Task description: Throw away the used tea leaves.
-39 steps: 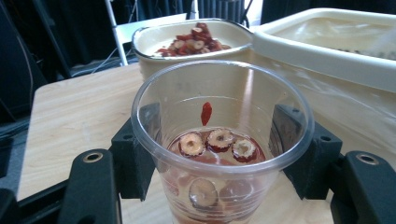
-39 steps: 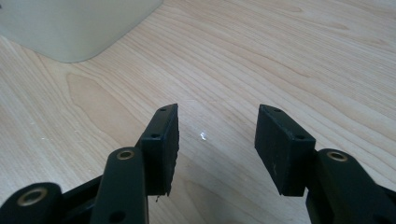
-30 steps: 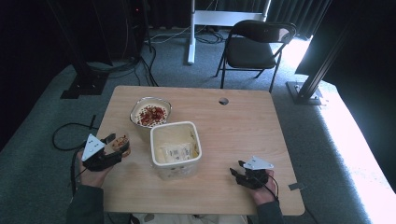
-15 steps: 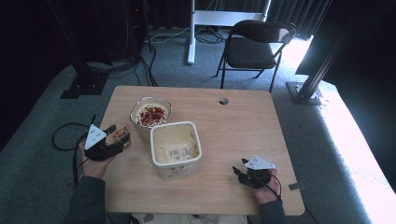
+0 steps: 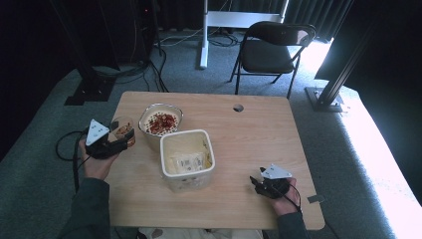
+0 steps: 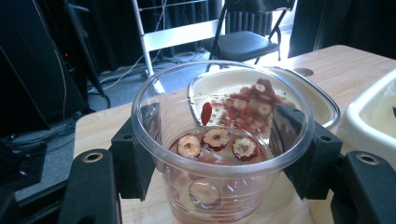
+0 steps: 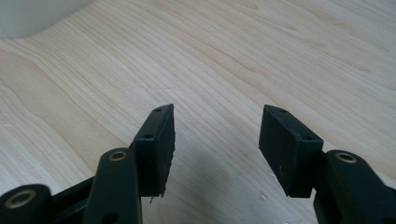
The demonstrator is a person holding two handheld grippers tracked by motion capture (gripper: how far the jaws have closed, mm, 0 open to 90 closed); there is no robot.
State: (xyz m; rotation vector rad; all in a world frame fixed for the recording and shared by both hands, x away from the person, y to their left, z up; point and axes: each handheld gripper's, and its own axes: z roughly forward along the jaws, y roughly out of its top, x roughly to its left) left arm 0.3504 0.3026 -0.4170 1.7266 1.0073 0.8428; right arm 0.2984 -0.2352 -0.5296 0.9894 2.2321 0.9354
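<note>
The left hand-held gripper (image 6: 219, 163) pinches a clear plastic cup (image 6: 219, 140) of sliced red fruit, its pads pressed on both walls; the cup's base is cut off at the frame's bottom. The cup sits near the counter's (image 5: 259, 119) left edge, just beside a bowl (image 5: 160, 124) of the same fruit, whose near rim blurs through the plastic. The right hand-held gripper (image 7: 217, 144), jaws just opening and spread over bare light wood, holds nothing. A white tub (image 5: 187, 158) stands mid-counter; grey carpet and a folding chair (image 5: 273, 50) lie beyond.

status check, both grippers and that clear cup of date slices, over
Left gripper shut on clear plastic cup of red date slices. Right gripper open, empty, over wooden table. Metal bowl just beyond cup.
</note>
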